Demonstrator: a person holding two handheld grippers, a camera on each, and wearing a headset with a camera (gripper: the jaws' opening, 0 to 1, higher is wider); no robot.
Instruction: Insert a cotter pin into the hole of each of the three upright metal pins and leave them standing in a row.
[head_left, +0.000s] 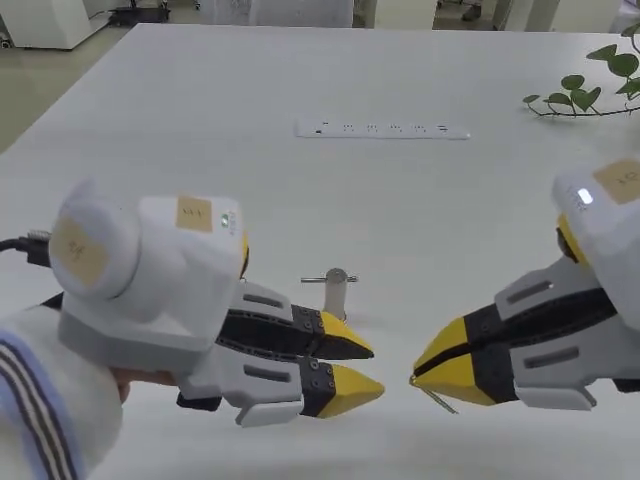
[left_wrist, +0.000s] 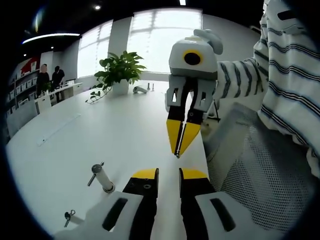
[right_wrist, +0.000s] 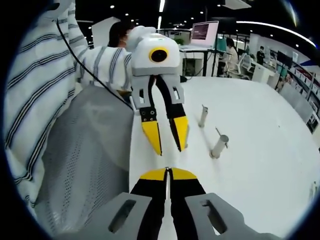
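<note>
On a white workbench (head_left: 200, 120), two hand-held grippers are facing each other tip to tip in the lower half of the head view. The right gripper (head_left: 415, 378), at lower right, is pinching a thin cotter pin (head_left: 438, 400) between closed yellow fingers, with the pin poking out below the tips. The left gripper (head_left: 366, 367), at lower left, is keeping its fingers slightly apart, near the held pin but not touching it. An upright metal pin (head_left: 335, 292) with a cotter pin through its top is standing just behind both tips. In the right gripper view, a second upright pin (right_wrist: 203, 116) is standing right of centre. In the upper left of the left gripper view, a white pot (left_wrist: 120, 88) is holding a leafy plant (left_wrist: 122, 65).
</note>
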